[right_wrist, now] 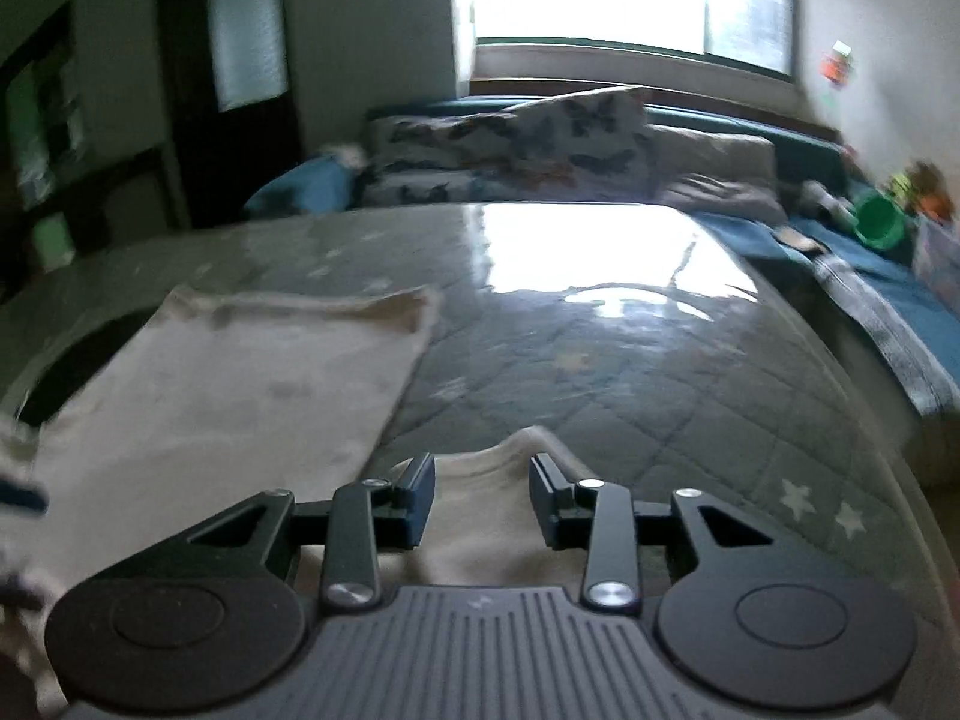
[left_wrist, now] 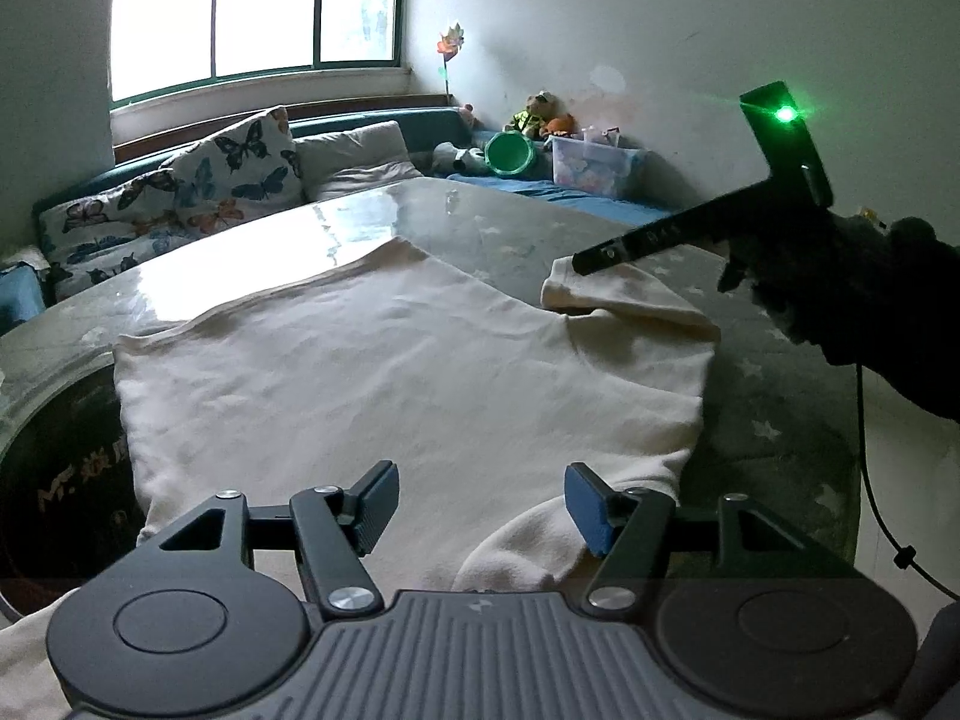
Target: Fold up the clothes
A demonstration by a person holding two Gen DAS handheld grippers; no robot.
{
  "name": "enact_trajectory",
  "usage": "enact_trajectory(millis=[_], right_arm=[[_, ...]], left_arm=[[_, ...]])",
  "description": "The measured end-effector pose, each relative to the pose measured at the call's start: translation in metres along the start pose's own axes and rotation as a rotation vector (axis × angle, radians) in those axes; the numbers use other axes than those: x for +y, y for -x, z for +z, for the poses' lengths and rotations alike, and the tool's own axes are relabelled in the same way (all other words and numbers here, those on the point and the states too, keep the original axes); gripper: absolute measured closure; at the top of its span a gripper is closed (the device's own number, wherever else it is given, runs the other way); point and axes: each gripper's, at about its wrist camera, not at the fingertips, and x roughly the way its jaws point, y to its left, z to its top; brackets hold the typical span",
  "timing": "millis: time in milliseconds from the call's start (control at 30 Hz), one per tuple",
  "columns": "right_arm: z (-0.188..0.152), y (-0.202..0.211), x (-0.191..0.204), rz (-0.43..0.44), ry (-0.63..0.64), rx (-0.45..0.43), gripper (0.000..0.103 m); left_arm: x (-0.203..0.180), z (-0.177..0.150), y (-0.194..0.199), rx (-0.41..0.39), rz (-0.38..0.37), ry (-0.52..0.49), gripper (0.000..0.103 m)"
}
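Observation:
A cream T-shirt (left_wrist: pixel 390 372) lies spread flat on a table with a glossy cover over a star-patterned quilt (left_wrist: pixel 774 396). My left gripper (left_wrist: pixel 480 480) is open over the shirt's near edge. The near sleeve (left_wrist: pixel 540 540) is bunched beside its right finger, and nothing is pinched. My right gripper (left_wrist: pixel 585 264), held by a dark-gloved hand (left_wrist: pixel 840 300), reaches down to the far sleeve (left_wrist: pixel 624 294). In the right wrist view that gripper (right_wrist: pixel 483 471) is open. The sleeve's cloth (right_wrist: pixel 516 444) lies under and between its fingers, and the shirt body (right_wrist: pixel 240 384) is to the left.
Behind the table a blue couch holds butterfly pillows (left_wrist: pixel 228 174), plush toys (left_wrist: pixel 540 114), a green bowl (left_wrist: pixel 509 155) and a clear plastic box (left_wrist: pixel 594 165). A dark round printed patch (left_wrist: pixel 60 480) shows at the table's left. A cable (left_wrist: pixel 882 516) hangs at the right.

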Motion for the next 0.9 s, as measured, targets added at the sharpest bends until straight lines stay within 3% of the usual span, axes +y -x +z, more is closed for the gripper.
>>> enact_trajectory(millis=[200, 300, 333, 367, 467, 733, 900], right_arm=[[0.001, -0.022, 0.032, -0.005, 0.157, 0.045, 0.068], [-0.001, -0.026, 0.037, -0.013, 0.165, 0.057, 0.069], [0.001, -0.028, 0.035, -0.014, 0.162, 0.056, 0.073], [0.001, -0.028, 0.035, -0.024, 0.156, 0.056, 0.086], [0.001, -0.025, 0.031, -0.019, 0.120, 0.043, 0.098], [0.027, 0.040, 0.010, 0.073, -0.078, -0.126, 0.098], [0.052, 0.086, 0.021, 0.177, -0.127, -0.247, 0.098]], left_arm=[[0.001, -0.001, -0.002, 0.004, 0.001, 0.012, 0.038], [0.002, -0.002, 0.002, -0.002, 0.007, 0.008, 0.036], [0.002, -0.002, 0.003, -0.004, 0.010, 0.011, 0.035], [0.003, -0.002, 0.003, -0.003, 0.013, 0.015, 0.035], [0.005, -0.002, 0.004, -0.002, 0.021, 0.025, 0.035], [0.006, -0.003, 0.012, -0.025, 0.033, 0.030, 0.035], [0.010, -0.006, 0.018, -0.033, 0.049, 0.050, 0.035]])
